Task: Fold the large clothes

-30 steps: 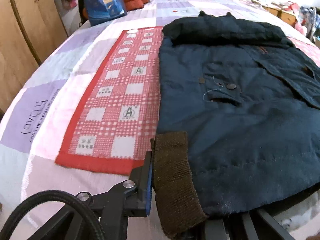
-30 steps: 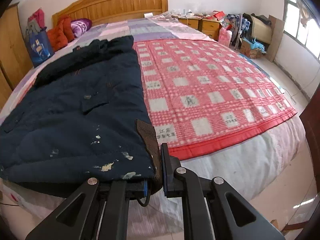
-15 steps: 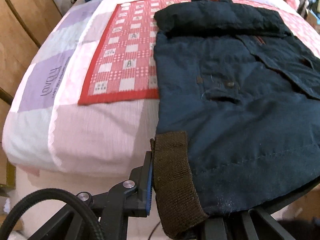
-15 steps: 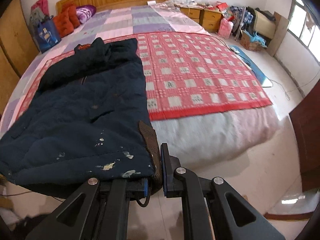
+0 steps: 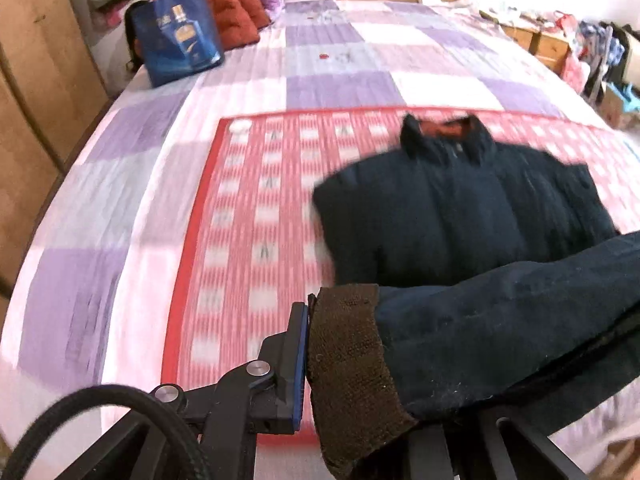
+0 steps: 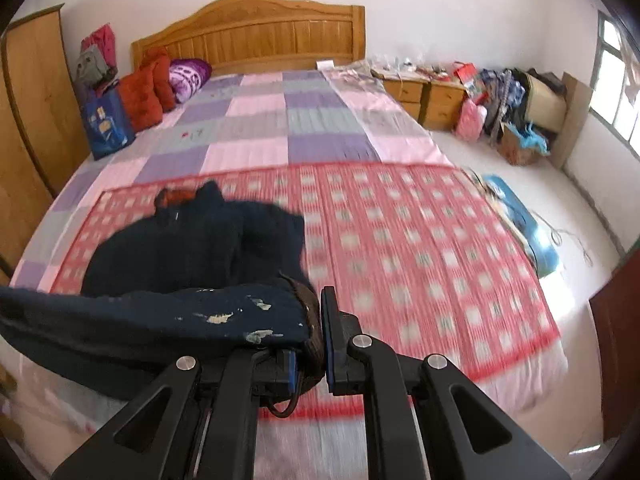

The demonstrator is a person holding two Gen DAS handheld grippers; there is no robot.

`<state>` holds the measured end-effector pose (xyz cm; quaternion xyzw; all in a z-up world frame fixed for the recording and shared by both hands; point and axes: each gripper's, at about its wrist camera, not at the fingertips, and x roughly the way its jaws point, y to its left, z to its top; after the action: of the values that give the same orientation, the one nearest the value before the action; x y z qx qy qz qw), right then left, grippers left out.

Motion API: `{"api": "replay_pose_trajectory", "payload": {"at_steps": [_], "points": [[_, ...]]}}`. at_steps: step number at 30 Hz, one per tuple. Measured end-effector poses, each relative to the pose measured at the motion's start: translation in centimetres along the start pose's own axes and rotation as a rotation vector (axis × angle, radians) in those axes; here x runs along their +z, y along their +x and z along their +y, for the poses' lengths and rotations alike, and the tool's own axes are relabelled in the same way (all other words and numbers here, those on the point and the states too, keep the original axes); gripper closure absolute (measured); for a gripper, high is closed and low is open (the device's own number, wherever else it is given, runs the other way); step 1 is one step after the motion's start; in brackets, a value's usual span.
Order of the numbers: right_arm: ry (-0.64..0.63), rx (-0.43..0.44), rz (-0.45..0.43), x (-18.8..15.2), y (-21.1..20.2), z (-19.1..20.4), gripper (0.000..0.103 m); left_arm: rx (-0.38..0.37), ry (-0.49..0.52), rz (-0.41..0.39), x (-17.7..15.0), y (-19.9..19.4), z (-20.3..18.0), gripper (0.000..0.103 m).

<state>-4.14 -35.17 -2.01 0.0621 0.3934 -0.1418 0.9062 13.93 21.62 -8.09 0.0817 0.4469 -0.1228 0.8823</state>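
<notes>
A dark navy padded jacket (image 5: 460,216) lies on a red-and-white checked mat (image 5: 256,216) on the bed, its collar toward the headboard. Its lower hem is lifted off the bed and arches over the body. My left gripper (image 5: 316,356) is shut on the hem's left corner, at the brown knit band (image 5: 344,376). My right gripper (image 6: 318,332) is shut on the hem's other corner, where pale paint flecks (image 6: 224,318) mark the navy jacket (image 6: 192,248). The mat (image 6: 420,248) lies bare to the right of the jacket.
A blue bag (image 5: 176,48), orange cushions (image 5: 236,12) and a purple pillow (image 6: 188,74) sit by the wooden headboard (image 6: 256,28). A wardrobe (image 5: 36,80) stands on the left. Bedside drawers (image 6: 424,98) and heaped clutter (image 6: 516,108) fill the right side.
Both grippers have risen and moved toward the headboard, lifting the jacket's hem off the bed and carrying it up over the jacket's body. The flat lower half is now doubled over.
</notes>
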Motion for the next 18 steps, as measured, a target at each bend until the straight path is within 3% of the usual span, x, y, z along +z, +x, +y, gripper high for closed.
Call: {"api": "replay_pose_trajectory", "payload": {"at_steps": [5,9,13,18], "points": [[0.007,-0.029,0.015,8.2,8.9,2.2,0.093,-0.046,-0.028,0.071,8.2,9.2,2.0,0.088],[0.019,-0.050,0.062,12.7,16.6,2.9,0.093,-0.055,-0.034,0.152,13.3,16.8,2.5,0.088],[0.030,-0.078,0.130,15.7,24.9,3.5,0.093,-0.033,-0.053,0.257,16.2,24.2,1.9,0.088],[-0.009,-0.110,0.220,16.7,35.1,4.3,0.093,-0.008,-0.094,0.369,16.7,32.0,1.2,0.086]]}}
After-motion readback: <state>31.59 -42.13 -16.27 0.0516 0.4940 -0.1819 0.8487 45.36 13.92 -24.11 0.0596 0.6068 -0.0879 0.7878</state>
